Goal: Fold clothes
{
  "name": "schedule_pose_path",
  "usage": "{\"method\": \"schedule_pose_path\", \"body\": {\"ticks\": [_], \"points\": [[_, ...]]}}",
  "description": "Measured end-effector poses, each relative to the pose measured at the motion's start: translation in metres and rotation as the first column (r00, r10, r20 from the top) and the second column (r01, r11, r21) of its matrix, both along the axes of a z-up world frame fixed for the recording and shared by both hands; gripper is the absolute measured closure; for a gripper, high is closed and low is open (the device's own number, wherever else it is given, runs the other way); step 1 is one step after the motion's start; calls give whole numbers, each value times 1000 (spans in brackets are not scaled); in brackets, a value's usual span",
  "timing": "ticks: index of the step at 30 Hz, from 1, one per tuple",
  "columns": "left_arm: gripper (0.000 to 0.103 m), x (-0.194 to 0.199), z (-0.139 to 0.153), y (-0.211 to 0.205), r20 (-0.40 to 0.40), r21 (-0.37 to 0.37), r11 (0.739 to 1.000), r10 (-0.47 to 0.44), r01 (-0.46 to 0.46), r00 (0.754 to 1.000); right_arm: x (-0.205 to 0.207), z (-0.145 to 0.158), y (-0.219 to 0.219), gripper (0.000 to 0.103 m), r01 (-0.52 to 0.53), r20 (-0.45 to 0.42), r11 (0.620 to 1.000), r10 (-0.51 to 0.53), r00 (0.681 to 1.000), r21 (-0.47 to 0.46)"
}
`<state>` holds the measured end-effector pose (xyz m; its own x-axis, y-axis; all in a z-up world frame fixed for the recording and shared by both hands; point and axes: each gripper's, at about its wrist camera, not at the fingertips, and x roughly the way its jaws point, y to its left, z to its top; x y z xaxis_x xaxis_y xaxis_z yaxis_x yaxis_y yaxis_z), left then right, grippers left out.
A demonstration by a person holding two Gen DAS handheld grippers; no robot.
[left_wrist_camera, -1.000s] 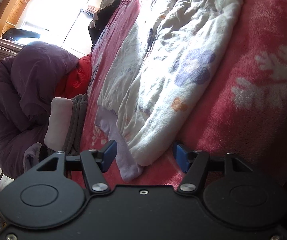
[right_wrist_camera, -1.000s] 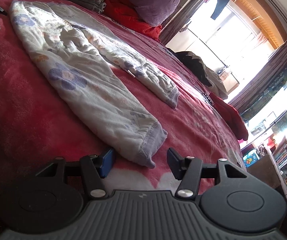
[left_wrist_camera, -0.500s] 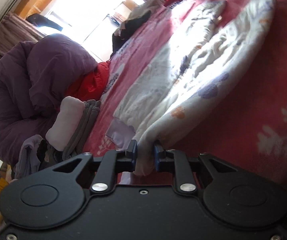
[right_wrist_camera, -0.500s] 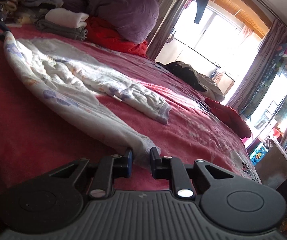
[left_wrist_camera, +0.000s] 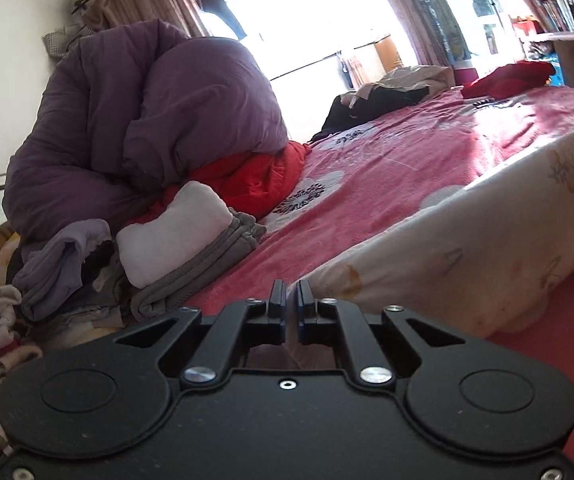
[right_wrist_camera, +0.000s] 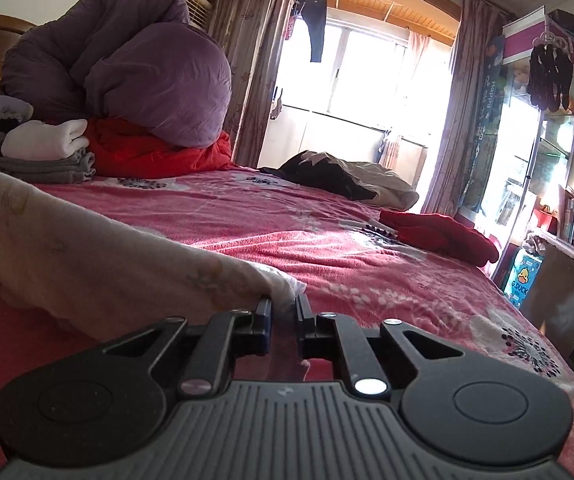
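Both tongs, earlier agape, now clamped on lifted floral pajamas (left_wrist_camera: pixel 467 248): left gripper (left_wrist_camera: pixel 291 300), right gripper (right_wrist_camera: pixel 283 312).

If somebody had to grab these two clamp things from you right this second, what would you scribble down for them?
Left gripper: jaws shut on one end of the cream flowered garment.
Right gripper: jaws shut on the other end of it.
The garment hangs stretched between the two, with its lower edge sagging toward the pink bedspread.
Done: both ends gripped. A folded white and grey stack already sits by the purple duvet.
Left: probably lay this edge over to make the fold, flatten it, fold again, add it to the stack. A dark garment and a red garment lie unfolded farther along the bed.
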<state>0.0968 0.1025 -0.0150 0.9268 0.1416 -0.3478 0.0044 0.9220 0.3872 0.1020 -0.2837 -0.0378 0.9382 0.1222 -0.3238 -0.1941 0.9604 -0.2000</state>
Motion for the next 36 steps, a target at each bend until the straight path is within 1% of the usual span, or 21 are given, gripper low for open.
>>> {"method": "schedule_pose_path", "body": {"ticks": [2, 7, 8, 11, 12, 13, 14, 15, 16, 17, 18, 19, 20, 22, 24, 26, 28, 31, 32, 34, 36], "points": [[101, 11, 1, 4, -8, -24, 999, 21, -21, 1000, 17, -1, 0, 90, 4, -5, 1000, -4, 1000, 10], [102, 40, 1, 16, -49, -119, 991, 54, -60, 997, 58, -6, 3, 91, 5, -33, 1000, -4, 999, 28], [102, 41, 3, 20, -62, -146, 987, 56, -65, 997, 66, -7, 5, 91, 4, -47, 999, -2, 999, 32], [101, 31, 16, 35, -58, -210, 969, 116, -126, 992, 81, -11, 9, 90, 2, -86, 999, 2, 996, 49], [99, 24, 21, 44, -58, -250, 960, 117, -128, 991, 85, -13, 11, 90, 0, -98, 999, 5, 995, 55], [90, 16, 26, 54, -58, -296, 947, 110, -122, 992, 88, -15, 12, 90, -1, -111, 998, 8, 994, 61], [65, 7, 31, 63, -49, -349, 931, 95, -106, 994, 91, -16, 12, 90, 1, -121, 997, 8, 993, 72], [51, -3, 35, 73, -31, -408, 910, 65, -72, 997, 94, -17, 12, 90, 3, -131, 997, 8, 991, 82], [43, -12, 39, 81, -17, -454, 891, 4, -12, 1000, 96, -18, 12, 90, 5, -137, 996, 8, 990, 90], [42, -21, 43, 88, -3, -494, 868, -66, 56, 998, 98, -19, 12, 90, 7, -144, 995, 7, 990, 98], [40, -27, 44, 89, -10, -487, 868, -114, 95, 993, 100, -19, 12, 90, 9, -148, 995, 6, 989, 104], [37, -31, 43, 87, -26, -463, 877, -154, 125, 988, 101, -19, 12, 90, 13, -150, 994, 4, 989, 112], [37, -35, 43, 86, -43, -440, 885, -193, 155, 980, 101, -18, 11, 90, 16, -152, 993, 3, 988, 120], [37, -32, 33, 82, -91, -449, 884, -194, 133, 977, 100, -17, 12, 90, 21, -151, 991, -1, 988, 131], [37, -25, 19, 81, -125, -490, 866, -183, 100, 975, 99, -16, 12, 90, 24, -150, 990, -2, 989, 139], [37, -18, 10, 81, -161, -486, 872, -157, 60, 974, 98, -15, 12, 90, 27, -151, 988, -4, 989, 151], [37, -16, 7, 84, -160, -468, 882, -140, 50, 977, 98, -15, 14, 90, 29, -151, 988, -6, 989, 150], [37, -18, 10, 94, -137, -470, 879, -159, 77, 978, 98, -15, 17, 90, 32, -152, 989, -9, 988, 147], [37, -18, 12, 95, -133, -448, 889, -167, 91, 977, 99, -16, 17, 90, 33, -153, 989, -10, 988, 147], [37, -16, 16, 91, -126, -396, 905, -218, 152, 968, 99, -16, 16, 90, 32, -154, 989, -9, 988, 143], [37, -9, 19, 83, -134, -355, 909, -280, 218, 951, 100, -17, 16, 90, 30, -155, 990, -8, 988, 139]]}}
